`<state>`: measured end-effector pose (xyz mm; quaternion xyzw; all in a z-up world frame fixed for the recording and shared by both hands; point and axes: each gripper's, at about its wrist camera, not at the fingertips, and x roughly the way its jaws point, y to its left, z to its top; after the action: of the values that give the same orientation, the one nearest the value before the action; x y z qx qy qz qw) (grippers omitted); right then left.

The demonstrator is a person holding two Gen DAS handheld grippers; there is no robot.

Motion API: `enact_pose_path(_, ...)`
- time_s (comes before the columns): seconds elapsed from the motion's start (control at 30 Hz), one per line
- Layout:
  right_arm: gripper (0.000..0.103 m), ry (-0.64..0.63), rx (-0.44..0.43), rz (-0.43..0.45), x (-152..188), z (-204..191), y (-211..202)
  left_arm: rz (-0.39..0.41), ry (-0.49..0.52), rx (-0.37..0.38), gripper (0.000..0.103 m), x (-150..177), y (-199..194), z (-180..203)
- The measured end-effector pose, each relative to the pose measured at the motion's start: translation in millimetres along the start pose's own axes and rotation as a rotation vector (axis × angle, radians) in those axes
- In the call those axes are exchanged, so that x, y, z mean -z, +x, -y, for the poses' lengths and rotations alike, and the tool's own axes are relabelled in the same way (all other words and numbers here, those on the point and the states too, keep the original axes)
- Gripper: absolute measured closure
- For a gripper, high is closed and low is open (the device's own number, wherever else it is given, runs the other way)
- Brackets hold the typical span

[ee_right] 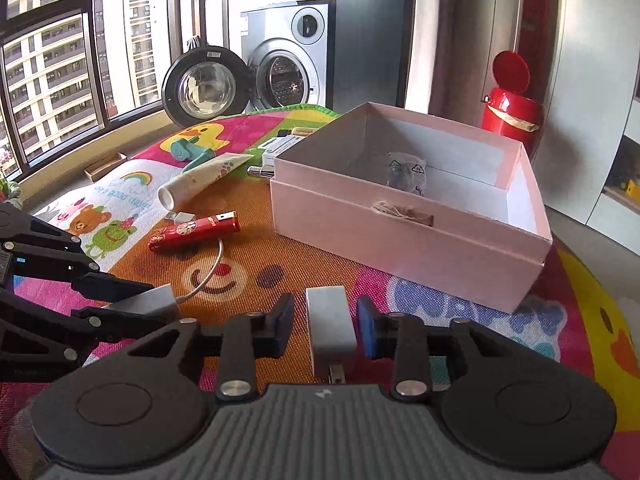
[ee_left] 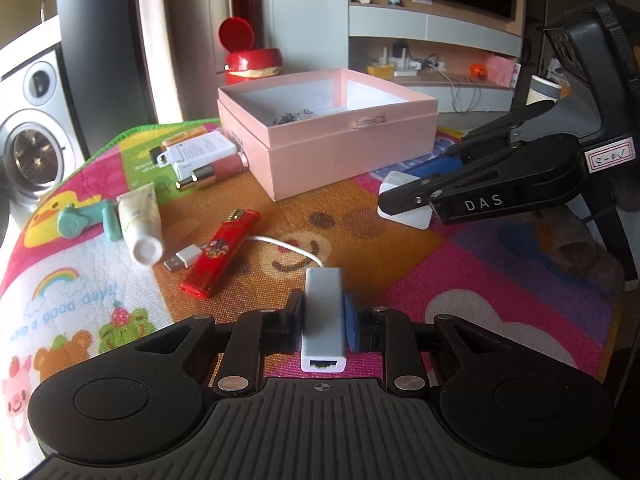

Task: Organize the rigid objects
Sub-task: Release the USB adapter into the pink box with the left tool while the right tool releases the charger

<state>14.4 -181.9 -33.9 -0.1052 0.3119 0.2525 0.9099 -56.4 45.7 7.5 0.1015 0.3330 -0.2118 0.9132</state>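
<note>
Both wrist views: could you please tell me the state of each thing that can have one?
Left hand-held gripper, shut on white adapter.
Right hand-held gripper, shut on white charger.
Pink box, open.
Red bin, lid up.
Washing machine, door open.
Cream tube, capped, lying flat.

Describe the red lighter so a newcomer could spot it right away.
Start at the open pink box on the cartoon play mat. On the orange patch in front of it, left of the smiley face, lies the lighter, beside a white USB plug. It is the only glossy red stick, gold-capped at one end.
</note>
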Motion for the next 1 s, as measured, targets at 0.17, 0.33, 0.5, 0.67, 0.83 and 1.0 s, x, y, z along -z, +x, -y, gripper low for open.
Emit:
enact_pose_path(0.17, 0.083, -0.020, 0.024, 0.075, -2, -1, -40, 0.115, 0.009, -0.042, 0.078, -17, -42, 0)
enact_pose_path(0.33, 0.083, 0.022, 0.042, 0.195, -10, 11, -93, 0.313, -0.048, -0.084, 0.078, -52, -98, -12)
enact_pose_path(0.5, 0.083, 0.009, 0.072, 0.261, -8, 12, -126, 0.381, -0.014, -0.105, 0.078, -74, -135, 0)
enact_pose_path(0.67, 0.083, -0.014, 0.081, 0.284, 2, 10, -145, 0.270, 0.011, -0.010, 0.078, -71, -131, 23)
enact_pose_path(0.83, 0.083, 0.005, 0.087, 0.315, 4, 16, -156, 0.295, 0.056, 0.008, 0.078, -105, -120, 39)
enact_pose_path(1.0, 0.083, 0.048, 0.102, 0.320, 5, 28, -151, 0.370, 0.057, -0.032, 0.078, -177, -83, 30)
